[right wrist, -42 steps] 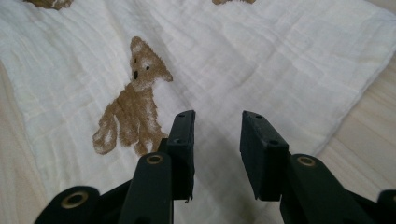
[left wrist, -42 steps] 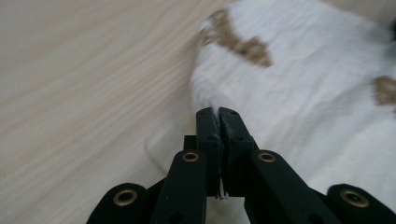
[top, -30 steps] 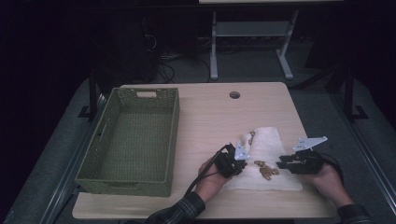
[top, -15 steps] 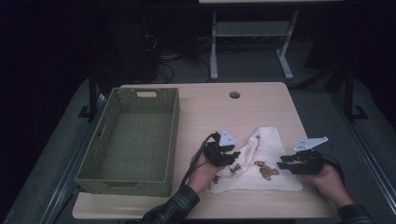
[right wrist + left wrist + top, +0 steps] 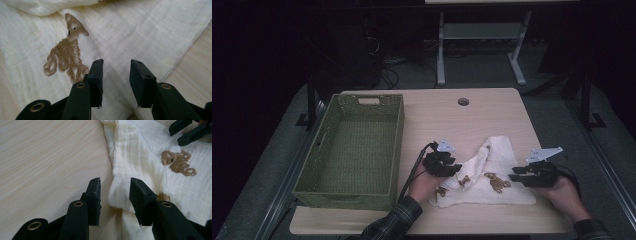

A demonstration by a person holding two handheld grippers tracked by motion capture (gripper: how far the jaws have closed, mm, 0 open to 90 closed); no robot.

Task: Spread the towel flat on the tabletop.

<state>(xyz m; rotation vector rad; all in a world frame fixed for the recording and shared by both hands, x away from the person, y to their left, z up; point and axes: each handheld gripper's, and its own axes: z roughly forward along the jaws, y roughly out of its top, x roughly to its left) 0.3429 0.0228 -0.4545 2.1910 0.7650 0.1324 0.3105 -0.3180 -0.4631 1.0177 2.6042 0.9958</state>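
While the cloth (image 5: 492,177) lies part-folded on the desk (image 5: 472,115), near its front edge, the left gripper (image 5: 115,192) has just been opening, jaws apart astride a fold. Right gripper (image 5: 116,75) hangs released over the right edge. Mid-fold, I'd say; next calls for fresh grips on the edges.

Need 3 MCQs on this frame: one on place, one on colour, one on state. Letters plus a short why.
1. Where does the green basket sit relative to the cream cloth?
A. to its left B. to its right C. on top of it
2. What colour are the animal prints on the cloth?
A. blue B. brown C. red
3. How do the left gripper jaws stand?
A. clamped on the cloth B. apart over the cloth's edge C. inside the basket

A: the high view shows the basket at the table's left.
B: the right gripper view shows a brown figure.
B: a gap shows between the pads.
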